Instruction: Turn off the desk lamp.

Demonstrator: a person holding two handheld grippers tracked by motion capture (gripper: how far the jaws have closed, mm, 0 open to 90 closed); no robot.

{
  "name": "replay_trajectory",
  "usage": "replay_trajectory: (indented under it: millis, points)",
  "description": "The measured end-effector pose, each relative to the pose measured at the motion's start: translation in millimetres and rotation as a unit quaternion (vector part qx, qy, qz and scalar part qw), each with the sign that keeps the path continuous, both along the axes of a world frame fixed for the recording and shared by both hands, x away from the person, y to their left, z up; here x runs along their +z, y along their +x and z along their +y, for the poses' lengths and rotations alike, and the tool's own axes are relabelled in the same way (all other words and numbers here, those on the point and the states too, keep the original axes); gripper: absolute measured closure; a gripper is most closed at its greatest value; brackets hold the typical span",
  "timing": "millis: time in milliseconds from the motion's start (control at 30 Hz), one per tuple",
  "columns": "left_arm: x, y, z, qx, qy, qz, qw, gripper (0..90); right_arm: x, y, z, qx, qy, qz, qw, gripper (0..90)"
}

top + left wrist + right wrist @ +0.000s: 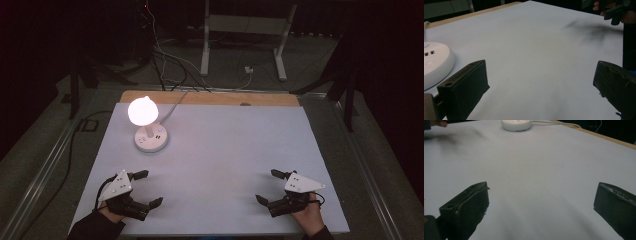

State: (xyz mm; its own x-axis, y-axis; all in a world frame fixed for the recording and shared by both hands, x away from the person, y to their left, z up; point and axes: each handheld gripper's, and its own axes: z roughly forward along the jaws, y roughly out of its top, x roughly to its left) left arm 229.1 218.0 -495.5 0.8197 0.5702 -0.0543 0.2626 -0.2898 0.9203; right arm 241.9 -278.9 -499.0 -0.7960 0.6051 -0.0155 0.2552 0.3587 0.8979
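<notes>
A lit round bulb (142, 110) glows on a white round base (151, 139) at the back left of the white table sheet (225, 150). The base has small ports (429, 53) and a white cable (172, 107) running back off the table. My left gripper (148, 188) rests at the front left, jaws wide open with nothing between them. My right gripper (268, 186) rests at the front right, also open and empty. The base (515, 125) lies far ahead in the right gripper view. The right gripper (616, 11) is at the top right of the left gripper view.
A wooden table edge (210, 98) runs along the back of the sheet. Beyond it stand a white desk frame (245, 35) and loose cables (165, 60) on the dark floor. Bare sheet spans the stretch between the two grippers.
</notes>
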Motion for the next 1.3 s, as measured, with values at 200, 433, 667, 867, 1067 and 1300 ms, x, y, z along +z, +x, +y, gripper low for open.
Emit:
replay_trajectory:
  millis: [200, 433, 667, 867, 1067, 1300]
  points:
    - [-0.5, 0.0, -0.5, -0.004, 0.005, 0.002, 1.0000, 0.3, -2.0, 0.6, 2.3, 0.003, -0.006, 0.004, 1.0000, 0.0]
    - [-1.1, 0.2, -1.2, -0.009, 0.005, 0.005, 0.9999, 0.4, -1.9, 1.1, 3.6, 0.002, -0.009, 0.003, 1.0000, 0.0]
    - [-1.6, -1.1, -4.4, -0.021, 0.013, 0.007, 0.9997, 0.4, -0.3, 1.0, 3.8, 0.006, 0.001, 0.003, 1.0000, 0.0]
    - [3.1, -2.1, -8.5, -0.035, 0.006, 0.006, 0.9993, 0.4, 1.0, 0.2, 4.6, 0.009, 0.005, 0.000, 0.9999, 0.0]
    - [9.3, -2.7, -12.6, -0.055, 0.002, 0.005, 0.9985, 0.4, 2.9, -0.5, 4.1, 0.008, 0.017, -0.004, 0.9998, 0.0]
    - [17.6, 0.1, -14.7, -0.052, -0.004, -0.005, 0.9986, 0.4, 3.6, -0.6, 4.1, 0.006, 0.021, -0.006, 0.9997, 0.0]
